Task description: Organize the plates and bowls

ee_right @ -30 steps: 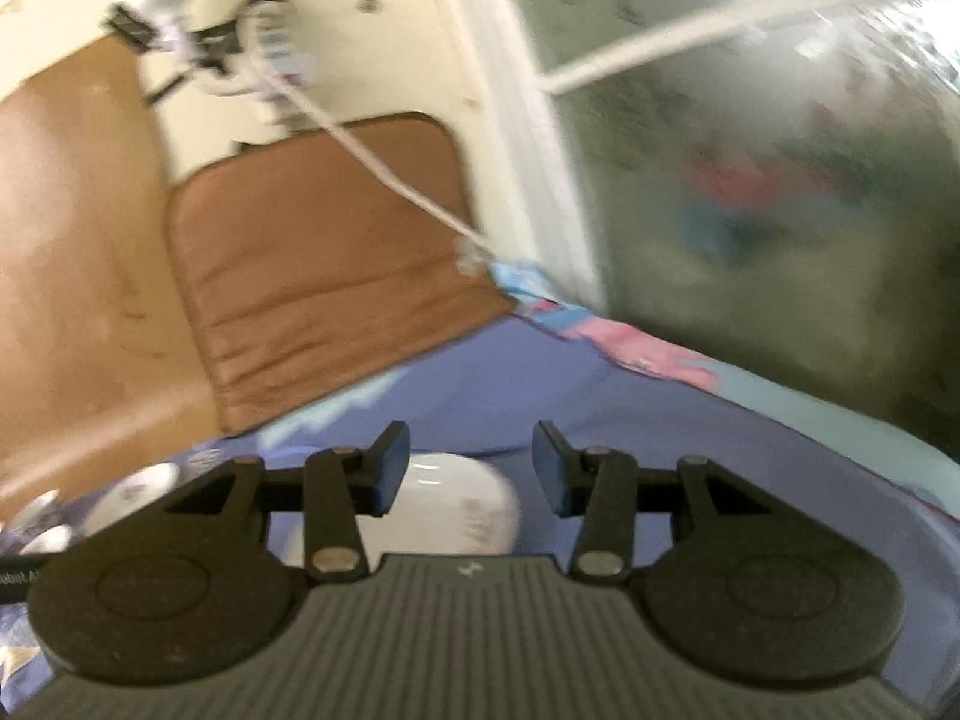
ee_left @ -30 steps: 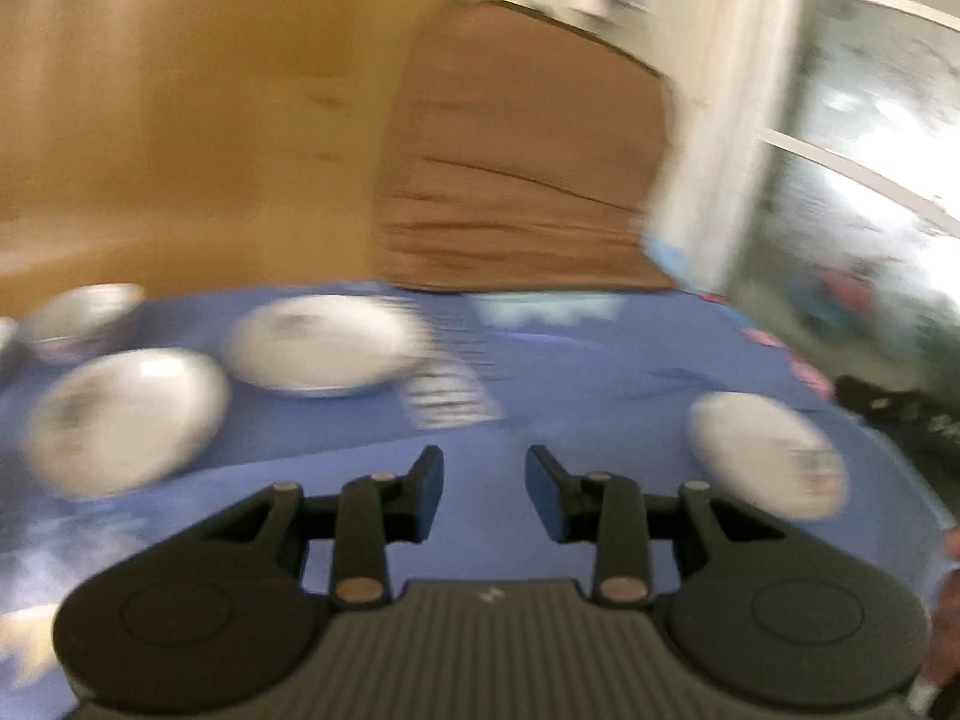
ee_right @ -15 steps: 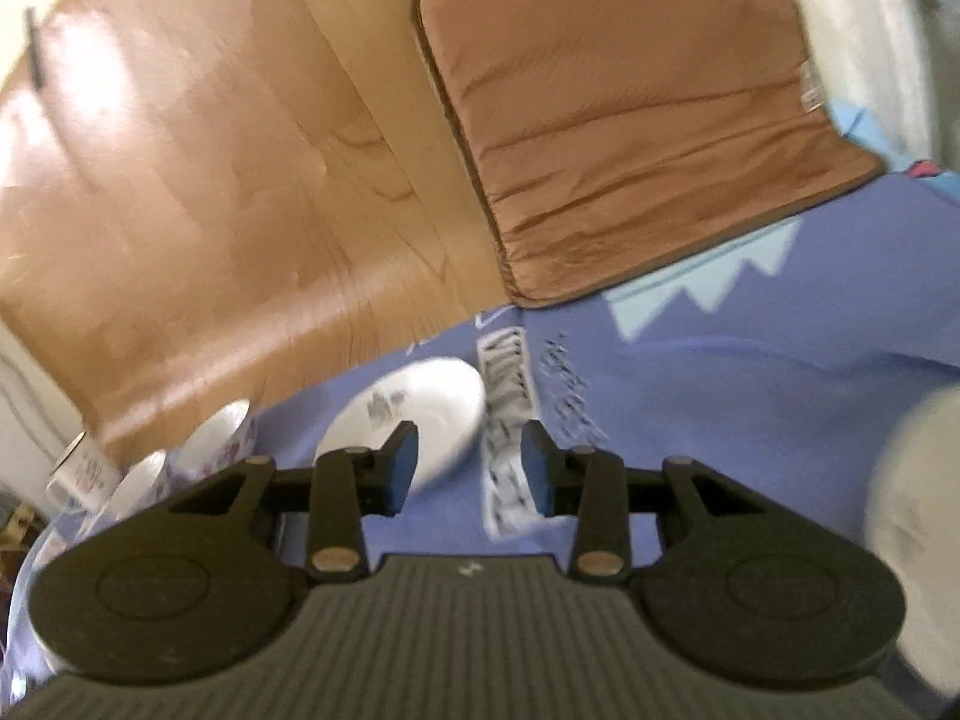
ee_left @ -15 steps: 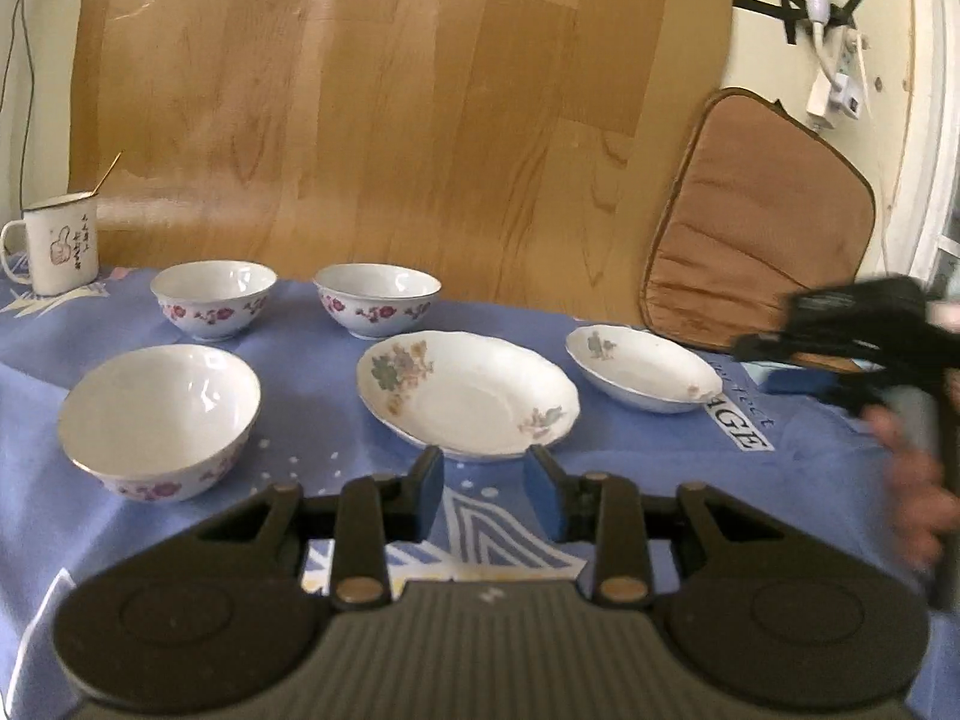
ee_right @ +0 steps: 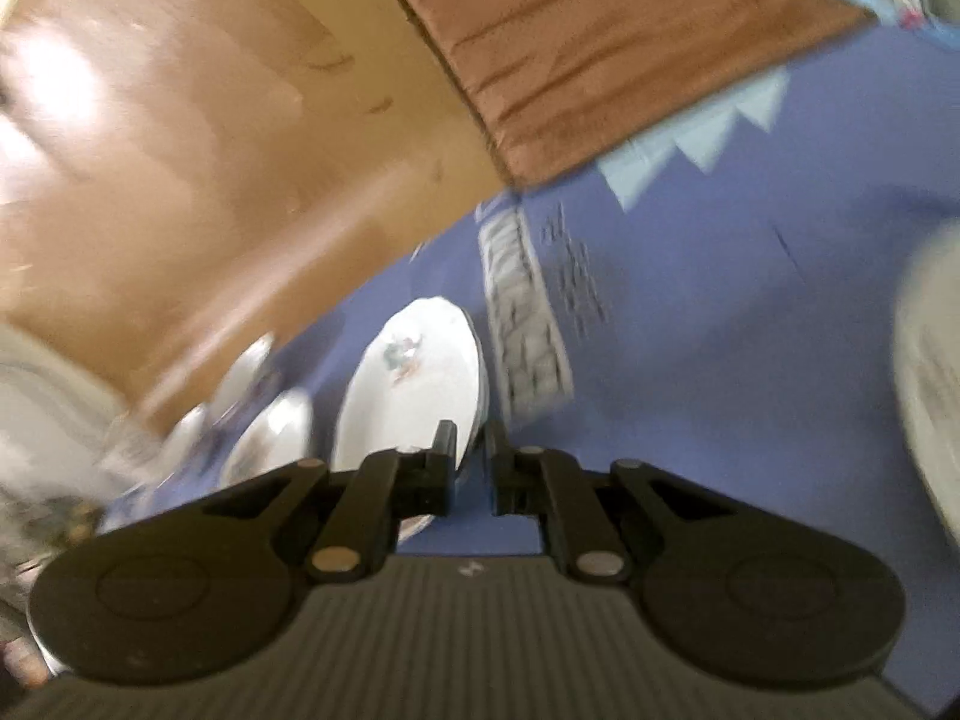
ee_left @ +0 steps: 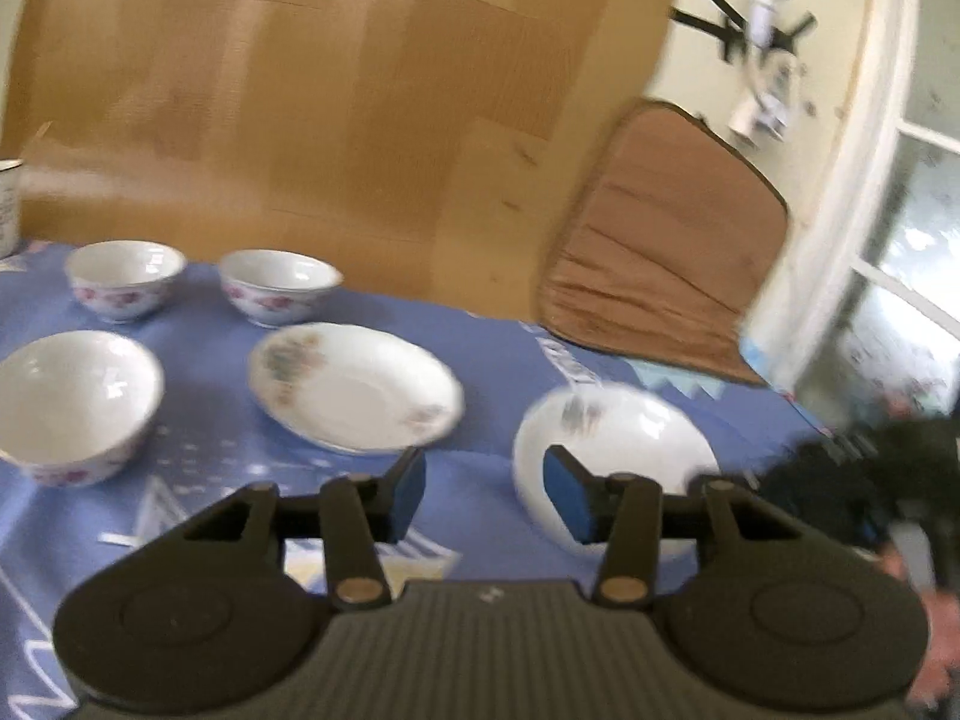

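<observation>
In the left wrist view my left gripper [ee_left: 485, 489] is open and empty above the blue cloth. A large floral plate [ee_left: 357, 387] lies just beyond it. A smaller plate [ee_left: 618, 450] sits to the right, with the right gripper's dark body [ee_left: 864, 480] at its right edge. Two small bowls [ee_left: 123, 276] [ee_left: 276, 282] stand at the back and a larger bowl [ee_left: 75, 396] at the left. In the right wrist view my right gripper [ee_right: 471, 450] is shut on the rim of the small floral plate [ee_right: 408, 390]. The view is tilted and blurred.
A brown cushion [ee_left: 666, 264] leans on the wall at the back right. A white mug [ee_left: 7, 204] stands at the far left. A wooden panel [ee_left: 300, 90] backs the table. A window [ee_left: 912, 276] is at the right. A blurred white dish [ee_right: 930, 372] shows at the right edge.
The small plate has shifted nearer and to the right of my left gripper. My right gripper has closed on its rim. My left gripper has opened wider and turned right.
</observation>
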`<state>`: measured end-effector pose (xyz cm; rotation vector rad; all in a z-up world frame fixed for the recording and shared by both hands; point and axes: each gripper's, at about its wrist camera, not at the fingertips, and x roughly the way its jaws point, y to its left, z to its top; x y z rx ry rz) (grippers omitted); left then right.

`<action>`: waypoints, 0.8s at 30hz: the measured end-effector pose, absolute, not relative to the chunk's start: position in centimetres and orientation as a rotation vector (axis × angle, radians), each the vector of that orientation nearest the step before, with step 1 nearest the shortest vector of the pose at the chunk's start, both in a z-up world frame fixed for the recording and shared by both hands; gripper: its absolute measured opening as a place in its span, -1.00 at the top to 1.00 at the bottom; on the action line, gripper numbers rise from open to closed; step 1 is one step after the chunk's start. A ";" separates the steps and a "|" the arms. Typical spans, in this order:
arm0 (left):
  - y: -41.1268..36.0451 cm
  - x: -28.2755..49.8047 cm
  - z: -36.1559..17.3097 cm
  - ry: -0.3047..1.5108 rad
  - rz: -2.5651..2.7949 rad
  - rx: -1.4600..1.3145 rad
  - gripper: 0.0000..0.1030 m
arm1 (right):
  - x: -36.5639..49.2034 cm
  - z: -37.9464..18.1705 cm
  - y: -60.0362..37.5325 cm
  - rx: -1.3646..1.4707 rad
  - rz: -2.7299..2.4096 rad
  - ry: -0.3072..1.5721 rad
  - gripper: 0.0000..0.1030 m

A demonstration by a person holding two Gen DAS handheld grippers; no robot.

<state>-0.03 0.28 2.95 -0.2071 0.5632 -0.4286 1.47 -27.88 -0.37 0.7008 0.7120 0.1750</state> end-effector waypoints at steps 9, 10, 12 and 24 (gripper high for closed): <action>-4.5 -0.4 2.2 0.782 -0.530 -0.162 0.19 | -6.4 0.3 -29.2 0.662 0.184 0.691 0.71; -4.7 -0.6 2.1 0.793 -0.526 -0.153 0.27 | -6.4 0.2 -29.2 0.672 0.181 0.688 0.71; -4.9 -0.8 1.7 0.822 -0.531 -0.153 0.64 | -6.3 0.0 -29.1 0.692 0.190 0.689 0.71; -10.2 -1.9 6.7 0.730 -0.670 -0.098 0.82 | -8.9 1.7 -32.9 0.705 0.124 0.543 0.77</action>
